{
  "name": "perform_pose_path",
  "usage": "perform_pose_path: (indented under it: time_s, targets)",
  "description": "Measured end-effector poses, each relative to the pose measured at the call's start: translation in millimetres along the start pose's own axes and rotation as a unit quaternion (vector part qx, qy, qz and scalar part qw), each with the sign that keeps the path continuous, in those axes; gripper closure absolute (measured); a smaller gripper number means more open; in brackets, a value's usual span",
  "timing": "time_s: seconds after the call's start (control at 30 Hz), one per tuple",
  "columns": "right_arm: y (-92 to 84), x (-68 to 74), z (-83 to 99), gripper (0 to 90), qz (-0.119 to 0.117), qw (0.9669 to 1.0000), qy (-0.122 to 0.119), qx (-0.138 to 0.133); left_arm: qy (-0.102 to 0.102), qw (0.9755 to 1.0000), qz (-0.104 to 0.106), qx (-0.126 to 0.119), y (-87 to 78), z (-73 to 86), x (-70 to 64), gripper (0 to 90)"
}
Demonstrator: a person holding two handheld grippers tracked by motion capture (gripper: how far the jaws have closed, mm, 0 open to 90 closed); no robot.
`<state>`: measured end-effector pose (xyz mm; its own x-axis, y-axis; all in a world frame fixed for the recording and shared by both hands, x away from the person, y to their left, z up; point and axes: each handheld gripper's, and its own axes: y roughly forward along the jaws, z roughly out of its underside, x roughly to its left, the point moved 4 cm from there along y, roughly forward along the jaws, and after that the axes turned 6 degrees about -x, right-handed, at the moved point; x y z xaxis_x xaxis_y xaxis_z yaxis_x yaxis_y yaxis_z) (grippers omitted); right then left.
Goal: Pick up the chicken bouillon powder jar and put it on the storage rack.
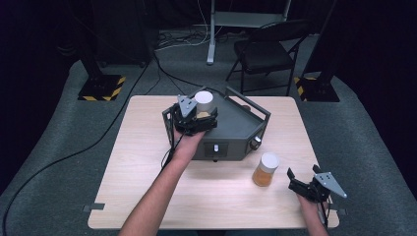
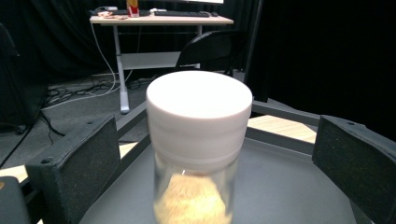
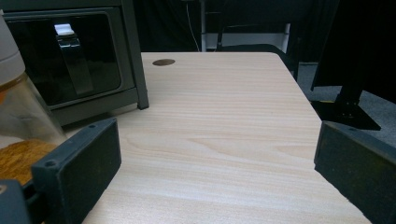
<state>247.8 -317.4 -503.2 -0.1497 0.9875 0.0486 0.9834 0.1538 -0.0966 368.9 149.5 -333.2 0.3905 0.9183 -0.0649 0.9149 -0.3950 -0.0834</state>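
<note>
No legible writing on either jar, the scale or anything else; a red-and-yellow pack [image 2: 133,7] on the far desk [image 2: 159,19], print too small to read.

Left hand-held gripper [image 1: 196,119] over the left part of the grey scale [image 1: 236,129], jaws spread wide on either side of a white-lidded jar [image 1: 203,102] with pale crumbly stuff in its bottom. In the left gripper view, jar [image 2: 198,140] upright on the scale's pan [image 2: 289,186], midway between the two black pads, clear gaps on both sides, neither pad touching the glass. Nothing gripped.

Right hand-held gripper [image 1: 300,179] low over the bench [image 1: 147,172] near its front right corner, jaws likewise wide apart and empty, pointing left toward a second jar [image 1: 266,169]. Second jar white-lidded too, part full of orange-brown powder, standing on the bench just in front of the scale's right front corner, near the right gripper but apart from it. In the right gripper view, that jar [image 3: 16,116] at the left edge, beyond the left pad [image 3: 79,163] and outside the jaw gap; bare wood between the pads; scale's dark front panel [image 3: 70,56] behind.

Folding chair [image 1: 268,49] beyond the bench.
</note>
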Motion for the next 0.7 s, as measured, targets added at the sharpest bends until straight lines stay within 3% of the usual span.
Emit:
perform_pose_path:
  time_s: [0.13, 0.27, 0.37, 0.7]
  targets:
    - [0.1, 0.2, -0.1, 0.0, 0.001, 1.0, 0.0, 0.0, -0.006, 1.0, 0.003, -0.003, -10.6, 5.7, 6.4, 0.7]
    - [0.0, 0.4, 0.0, 0.0, 0.001, 1.0, 0.0, 0.0, 0.009, 0.9998, 0.015, -0.005, -19.7, 15.5, 9.8, 0.7]
    - [0.2, 1.0, -0.3, 0.0, 0.003, 1.0, -0.001, 0.001, 0.002, 0.9997, 0.021, -0.007, -26.3, 22.8, 13.2, 0.9]
    - [0.2, 0.2, -0.2, 0.0, 0.004, 1.0, 0.003, 0.001, 0.024, 0.9991, 0.032, -0.013, -46.5, 40.5, 13.9, 1.4]
